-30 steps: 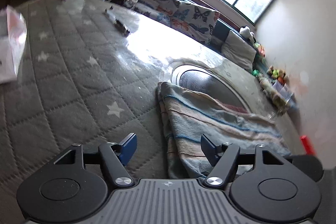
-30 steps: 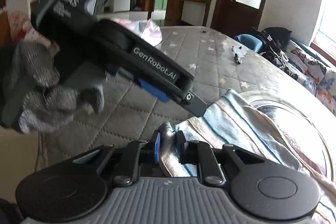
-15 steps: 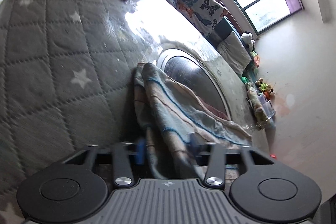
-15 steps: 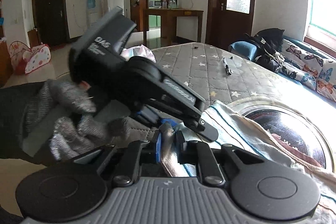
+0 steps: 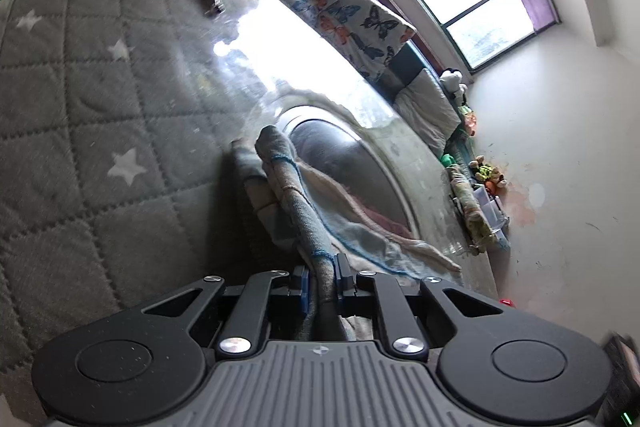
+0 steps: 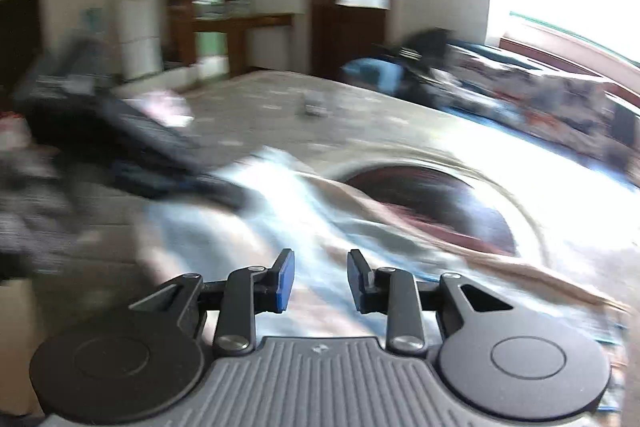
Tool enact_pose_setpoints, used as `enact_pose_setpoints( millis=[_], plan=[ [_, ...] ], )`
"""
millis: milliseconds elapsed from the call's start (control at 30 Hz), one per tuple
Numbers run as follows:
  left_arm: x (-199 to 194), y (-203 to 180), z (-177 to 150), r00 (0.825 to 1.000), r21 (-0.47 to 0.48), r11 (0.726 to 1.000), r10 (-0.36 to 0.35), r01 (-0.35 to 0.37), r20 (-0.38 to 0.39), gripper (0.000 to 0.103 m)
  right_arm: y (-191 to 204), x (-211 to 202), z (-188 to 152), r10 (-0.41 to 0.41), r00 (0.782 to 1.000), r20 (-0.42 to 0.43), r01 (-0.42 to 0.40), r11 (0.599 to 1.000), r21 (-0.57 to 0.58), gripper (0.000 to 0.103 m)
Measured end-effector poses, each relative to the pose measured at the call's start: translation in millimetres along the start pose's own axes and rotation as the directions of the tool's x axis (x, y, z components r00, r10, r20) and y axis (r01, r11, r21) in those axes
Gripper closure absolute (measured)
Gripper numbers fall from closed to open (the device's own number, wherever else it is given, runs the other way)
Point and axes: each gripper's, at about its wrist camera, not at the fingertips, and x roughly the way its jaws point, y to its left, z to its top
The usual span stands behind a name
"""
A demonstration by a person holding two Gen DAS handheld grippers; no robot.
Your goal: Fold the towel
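Pinching a bunched edge of the towel [image 5: 304, 203], the left tool [image 5: 321, 277] is closing on it in the left view, the cloth lying in loose layers on the bed [image 5: 80, 131], so folding looks partway at best. Blurring hides most of the right view, where the right tool [image 6: 319, 277] is opening with nothing between its jaws, above the towel.

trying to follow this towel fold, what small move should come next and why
Probably the left gripper should lift its pinched towel edge and carry it across. Its jaws are closing on a bunched fold, while the right gripper is opening with nothing between its pads, so only the left one holds cloth.
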Motion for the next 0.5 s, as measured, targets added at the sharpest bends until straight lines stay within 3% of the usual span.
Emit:
enact_pose_setpoints(
  millis=[133, 333, 500],
  plan=[
    [-4, -17, 1, 1.0, 0.038, 0.999, -0.018, 0.018, 0.015, 0.09, -41, 27, 1, -0.169, 0.984, -0.052, 0.171, 0.984, 0.055, 0.073],
    [-7, -39, 6, 0.998, 0.068, 0.996, -0.054, 0.053, 0.022, 0.091, -73, 68, 6, -0.255, 0.96, -0.111, 0.264, 0.962, 0.066, 0.072],
    [-7, -50, 10, 0.997, 0.084, 0.993, -0.079, 0.077, 0.02, 0.091, -79, 87, 9, -0.258, 0.958, -0.128, 0.268, 0.961, 0.067, 0.066]
  ],
)
